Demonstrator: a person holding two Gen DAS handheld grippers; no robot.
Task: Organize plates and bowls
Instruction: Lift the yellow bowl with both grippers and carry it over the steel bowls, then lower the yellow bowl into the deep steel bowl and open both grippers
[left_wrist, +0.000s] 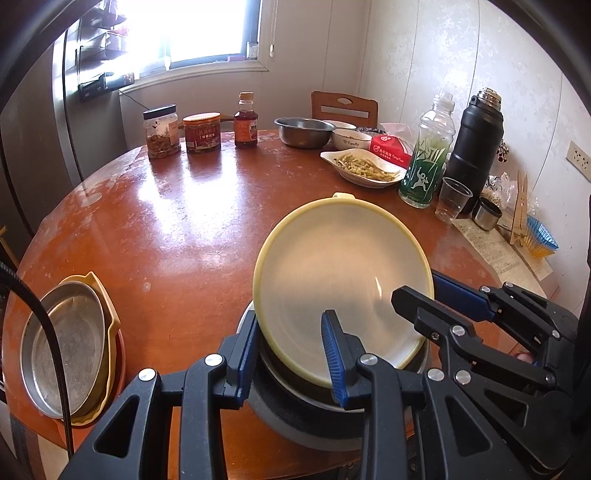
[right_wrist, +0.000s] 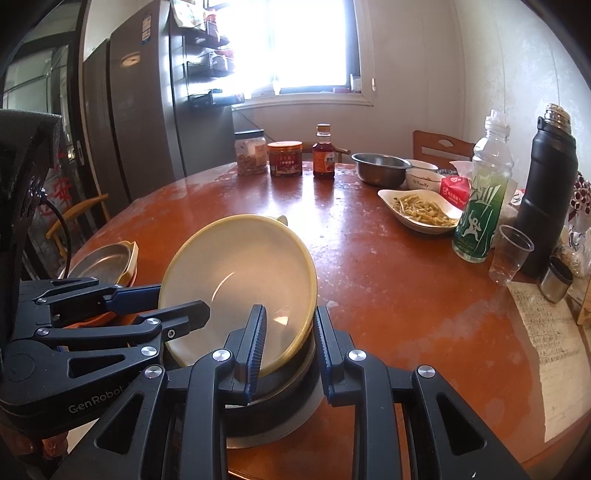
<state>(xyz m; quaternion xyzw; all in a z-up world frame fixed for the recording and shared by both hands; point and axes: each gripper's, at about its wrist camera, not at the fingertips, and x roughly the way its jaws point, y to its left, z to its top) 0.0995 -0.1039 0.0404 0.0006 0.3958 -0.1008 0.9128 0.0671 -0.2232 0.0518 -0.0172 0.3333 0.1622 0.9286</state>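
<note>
Cream-yellow plastic is what catches the light: a shallow plate (left_wrist: 340, 280) is held tilted above a dark bowl (left_wrist: 295, 417) that rests on the red-brown tabletop (left_wrist: 177, 221). It is gripped from two sides at once. The left gripper (left_wrist: 291, 354) is closed on the near rim, one finger (left_wrist: 336, 354) lying inside the dish and the other (left_wrist: 245, 354) outside it. The right gripper (right_wrist: 286, 347) is closed on the opposite rim in the same manner. A grip on both edges is judged to be used so that the wide, slippery plate can be kept steady and lowered evenly. The tilt suggests it is being fitted onto or lifted off the bowl; which of the two cannot be told.

At the left edge of the tabletop a metal pan (left_wrist: 62, 347) is nested in a yellow dish, so a stack appears to be kept there for sorted pieces.

From the left wrist view, the metal pan's whole inside is shown, along with the right gripper reaching in from the side. From the right wrist view, that stack is seen only as a thin sliver, but the bowl's pale base (right_wrist: 291, 424) on the tabletop is shown more fully. A tall fridge (right_wrist: 147, 110) is also visible there beside the window.
</note>
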